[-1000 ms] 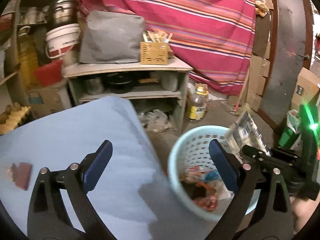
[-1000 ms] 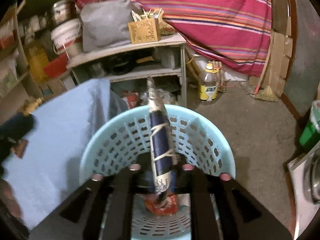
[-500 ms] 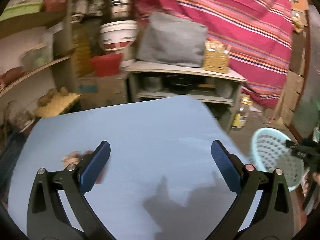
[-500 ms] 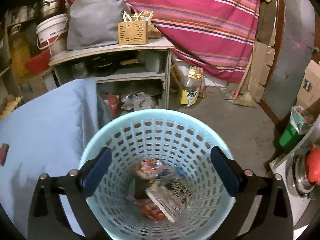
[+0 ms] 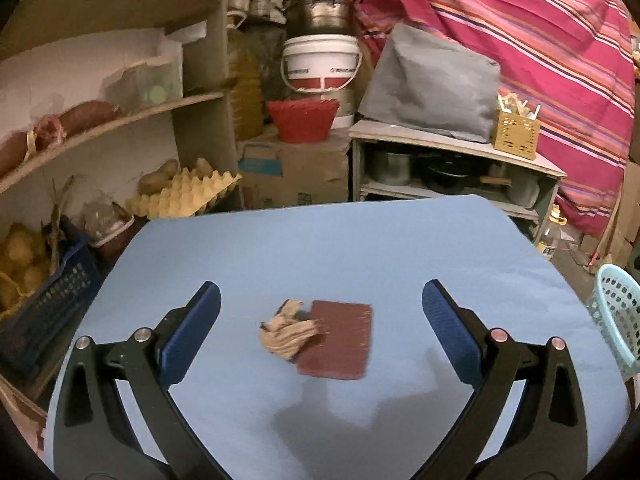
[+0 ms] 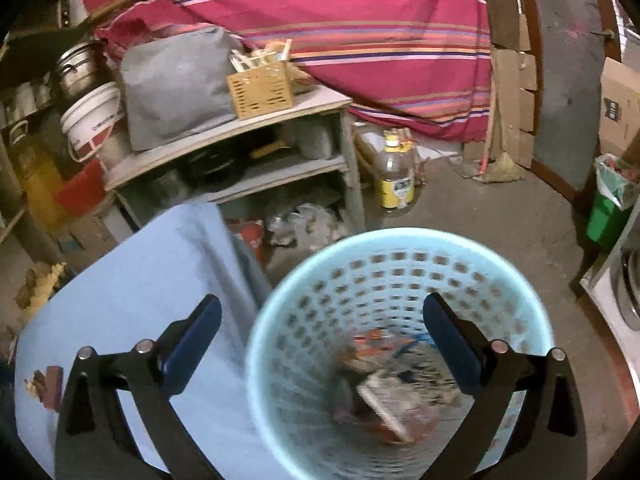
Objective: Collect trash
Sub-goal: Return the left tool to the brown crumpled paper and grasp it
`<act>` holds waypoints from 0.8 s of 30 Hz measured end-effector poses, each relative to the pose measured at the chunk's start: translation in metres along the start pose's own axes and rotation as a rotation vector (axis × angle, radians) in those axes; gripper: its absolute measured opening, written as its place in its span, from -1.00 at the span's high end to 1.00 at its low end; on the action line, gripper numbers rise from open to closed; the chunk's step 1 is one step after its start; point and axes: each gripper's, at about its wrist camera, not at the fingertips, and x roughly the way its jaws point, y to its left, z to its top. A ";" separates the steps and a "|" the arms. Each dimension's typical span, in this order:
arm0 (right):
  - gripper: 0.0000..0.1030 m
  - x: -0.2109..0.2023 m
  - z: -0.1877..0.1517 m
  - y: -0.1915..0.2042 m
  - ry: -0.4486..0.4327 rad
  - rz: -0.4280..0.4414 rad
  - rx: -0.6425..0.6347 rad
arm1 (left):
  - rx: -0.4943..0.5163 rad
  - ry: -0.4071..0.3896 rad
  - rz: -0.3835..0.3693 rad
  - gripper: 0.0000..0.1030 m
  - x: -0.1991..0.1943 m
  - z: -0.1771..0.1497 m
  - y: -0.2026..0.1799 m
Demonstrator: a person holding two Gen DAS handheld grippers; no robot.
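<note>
Dim indoor light, fisheye-bent dark edges, soft shadows, motion blur in right view.

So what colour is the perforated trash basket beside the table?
Light blue; the basket shows best in the right wrist view.

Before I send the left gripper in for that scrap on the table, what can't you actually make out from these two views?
- Basket contents, right wrist: motion-blurred, single items unreadable.
- Tan crumpled scrap and brown sheet, left wrist: the scrap covers the sheet's left edge; materials unclear.
- Same pile, right wrist: tiny at the frame edge.
- Table near edge: hidden behind both grippers' bodies.
</note>
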 end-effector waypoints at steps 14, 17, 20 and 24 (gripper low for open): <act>-0.91 0.014 -0.051 0.150 0.011 0.114 -0.298 | -0.060 0.136 -0.020 -0.88 0.068 -0.026 0.046; -0.91 0.014 -0.059 0.169 0.019 0.119 -0.346 | -0.042 0.153 -0.014 -0.85 0.079 -0.029 0.047; -0.91 0.017 -0.063 0.182 0.081 0.123 -0.348 | -0.044 0.180 -0.031 -0.58 0.090 -0.030 0.050; -0.91 0.014 -0.069 0.195 0.089 0.167 -0.339 | -0.073 0.205 -0.082 -0.02 0.098 -0.033 0.055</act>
